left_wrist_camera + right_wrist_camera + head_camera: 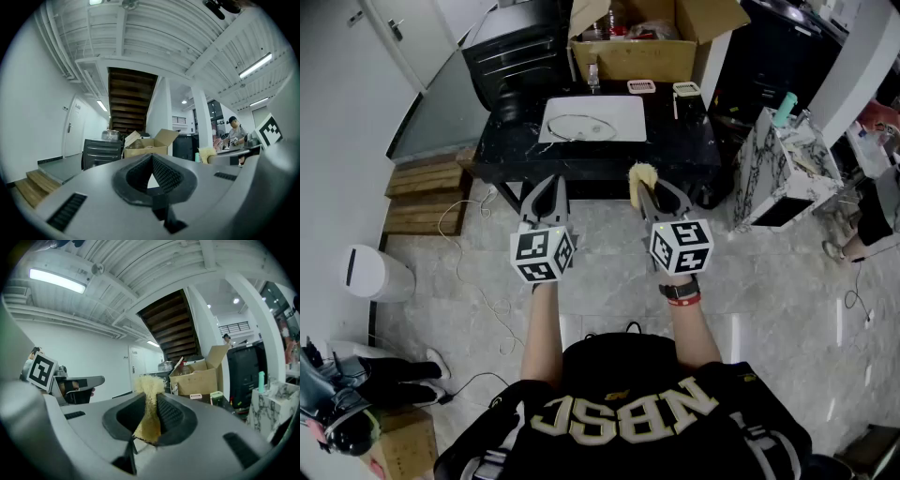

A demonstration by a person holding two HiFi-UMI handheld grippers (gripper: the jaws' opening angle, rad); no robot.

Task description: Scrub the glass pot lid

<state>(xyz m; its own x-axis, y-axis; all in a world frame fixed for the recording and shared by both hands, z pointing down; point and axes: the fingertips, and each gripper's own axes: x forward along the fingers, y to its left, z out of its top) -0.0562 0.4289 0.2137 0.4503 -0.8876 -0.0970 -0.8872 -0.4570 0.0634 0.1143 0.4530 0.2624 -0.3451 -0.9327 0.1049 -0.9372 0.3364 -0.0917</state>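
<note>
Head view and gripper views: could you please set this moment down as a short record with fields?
Left gripper: shut, nothing between its jaws
Right gripper: shut on a yellow fibrous sponge
Round glass pot lid: lying on the white rectangular surface of the black table, apart from both grippers
Scrubbing: not yet begun

Light: bright, even; ceiling tube point(57, 281) at ten o'clock (right gripper view).
Shadows: soft, faint.
Edges: fisheye bend, black corners.
</note>
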